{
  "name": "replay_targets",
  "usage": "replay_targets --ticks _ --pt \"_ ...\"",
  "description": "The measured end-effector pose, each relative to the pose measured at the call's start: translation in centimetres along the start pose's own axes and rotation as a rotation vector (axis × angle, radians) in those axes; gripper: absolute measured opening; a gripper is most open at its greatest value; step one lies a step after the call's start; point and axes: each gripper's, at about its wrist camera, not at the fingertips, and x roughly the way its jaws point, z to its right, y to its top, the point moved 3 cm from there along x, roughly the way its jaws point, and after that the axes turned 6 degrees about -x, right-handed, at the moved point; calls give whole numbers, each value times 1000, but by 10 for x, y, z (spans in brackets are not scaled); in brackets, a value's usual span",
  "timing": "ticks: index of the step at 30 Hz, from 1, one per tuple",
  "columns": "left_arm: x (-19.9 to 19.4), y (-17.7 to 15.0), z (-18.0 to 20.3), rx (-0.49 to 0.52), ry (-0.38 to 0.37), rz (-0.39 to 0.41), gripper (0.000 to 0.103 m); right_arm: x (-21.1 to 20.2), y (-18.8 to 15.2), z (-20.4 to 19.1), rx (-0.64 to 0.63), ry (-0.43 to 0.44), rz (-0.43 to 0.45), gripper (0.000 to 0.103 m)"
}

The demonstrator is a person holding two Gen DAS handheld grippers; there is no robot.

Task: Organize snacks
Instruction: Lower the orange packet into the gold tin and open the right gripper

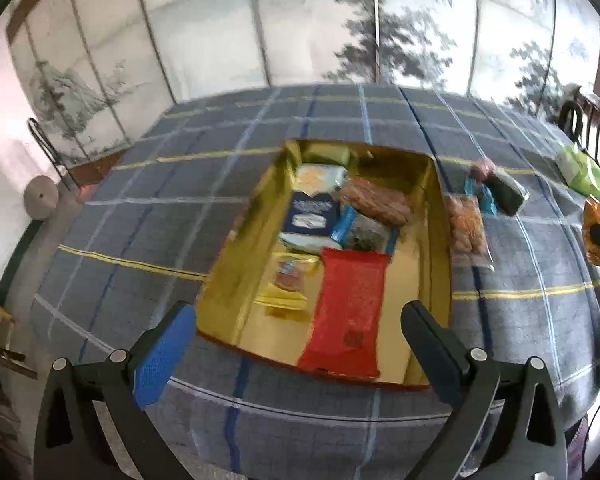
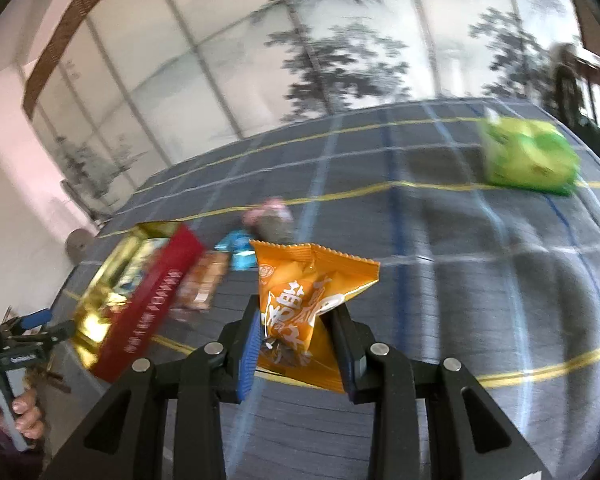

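Right wrist: green packet [image 2: 528, 156] beyond orange packet [image 2: 300, 312]

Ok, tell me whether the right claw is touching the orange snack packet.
Touching. The right wrist view shows the right claw with both fingers pressed against the orange snack packet, pinching it above the table.

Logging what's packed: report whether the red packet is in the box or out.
In. The red packet lies inside the gold-lined box, its near end propped on the front rim.

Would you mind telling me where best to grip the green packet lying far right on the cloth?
Probably from above, jaws closing across the green packet at its short sides: it lies flat and puffy on the tablecloth with nothing beside it.
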Motion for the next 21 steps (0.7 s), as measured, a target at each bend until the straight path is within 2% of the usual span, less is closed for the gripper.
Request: replay_targets --ticks 3,8,14,17,21 --pt "-6 -3 -11 -15 -15 21 101 3 11 -34 -43 56 6 33" --pt "-12 -9 -47 -141 -100 53 101 14 27 -96 -135 166 -3 33" --pt "-10 -17 -71 -173 -31 75 101 47 32 -161 -195 283 -58 33" --pt "-11 -21 -80 -192 -35 97 101 68 31 -192 -218 340 -104 33" --pt "-12 -23 -88 -198 -37 112 101 97 28 -224 -244 375 -173 33"
